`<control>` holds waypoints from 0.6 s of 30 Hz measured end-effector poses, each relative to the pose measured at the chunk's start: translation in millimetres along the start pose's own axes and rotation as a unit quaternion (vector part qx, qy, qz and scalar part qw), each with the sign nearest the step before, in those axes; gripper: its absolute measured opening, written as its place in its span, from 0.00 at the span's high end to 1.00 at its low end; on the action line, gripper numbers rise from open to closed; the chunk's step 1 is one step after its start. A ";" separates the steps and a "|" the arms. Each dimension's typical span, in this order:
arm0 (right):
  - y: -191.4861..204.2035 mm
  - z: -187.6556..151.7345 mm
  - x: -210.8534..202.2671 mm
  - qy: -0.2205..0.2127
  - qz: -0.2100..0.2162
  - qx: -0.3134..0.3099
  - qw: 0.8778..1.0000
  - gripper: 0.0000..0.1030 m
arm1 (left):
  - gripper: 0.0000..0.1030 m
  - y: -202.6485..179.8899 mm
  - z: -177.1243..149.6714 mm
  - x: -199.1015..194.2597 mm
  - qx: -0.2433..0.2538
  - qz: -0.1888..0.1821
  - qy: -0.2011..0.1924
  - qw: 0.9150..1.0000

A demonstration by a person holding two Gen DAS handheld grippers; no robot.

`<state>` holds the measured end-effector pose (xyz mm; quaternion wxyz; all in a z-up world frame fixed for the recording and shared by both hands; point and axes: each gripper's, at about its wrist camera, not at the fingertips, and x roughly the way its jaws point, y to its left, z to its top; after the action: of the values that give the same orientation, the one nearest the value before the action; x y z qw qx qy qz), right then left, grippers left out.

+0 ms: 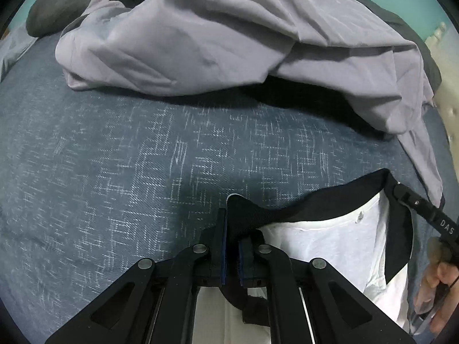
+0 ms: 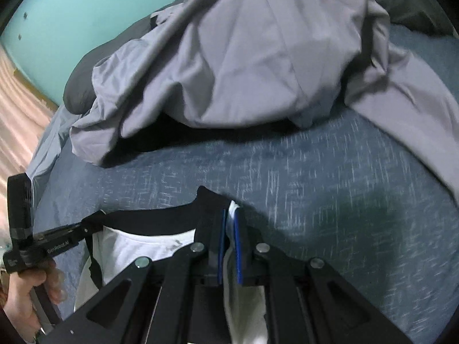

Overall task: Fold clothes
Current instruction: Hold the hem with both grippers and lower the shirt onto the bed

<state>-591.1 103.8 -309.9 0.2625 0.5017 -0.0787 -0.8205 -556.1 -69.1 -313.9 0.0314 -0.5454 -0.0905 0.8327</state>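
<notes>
Left wrist view: left gripper (image 1: 232, 229) clamped on black neckline of white, black-trimmed shirt (image 1: 330, 246), slung low over blue woven bedcover (image 1: 114, 157); lilac sheet (image 1: 200, 34) heaped beyond. Best laid down taut and level.

Right wrist view: right gripper (image 2: 229, 223) clamped on white shoulder fabric; turquoise wall (image 2: 71, 23) revealed here only.

"DAS" on right gripper (image 1: 413, 200), "DasRobot.AI" on left gripper (image 2: 86, 226)
</notes>
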 end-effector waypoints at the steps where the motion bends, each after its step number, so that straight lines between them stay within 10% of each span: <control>1: -2.6 -1.9 0.4 0.002 0.003 0.007 1.000 0.91 | 0.83 1.0 -0.9 -1.4 -0.003 -0.007 0.000 1.000; 5: -11.8 -5.0 -16.8 -0.018 0.009 0.032 0.999 0.88 | 0.35 9.1 -5.1 -18.3 -0.016 -0.056 -0.018 0.998; 9: -21.3 -2.6 -38.0 -0.036 0.024 0.060 0.997 0.67 | 0.30 24.8 -6.7 -37.4 -0.049 -0.093 -0.028 0.994; 18: -23.2 -51.1 -115.6 -0.068 0.057 0.040 0.995 0.66 | 0.30 63.4 -77.0 -102.8 -0.043 -0.066 -0.074 0.994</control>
<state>-513.7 189.4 -253.4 0.2826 0.4499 -0.1570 -0.8325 -441.3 -137.9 -262.8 0.0558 -0.4757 -0.1641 0.8624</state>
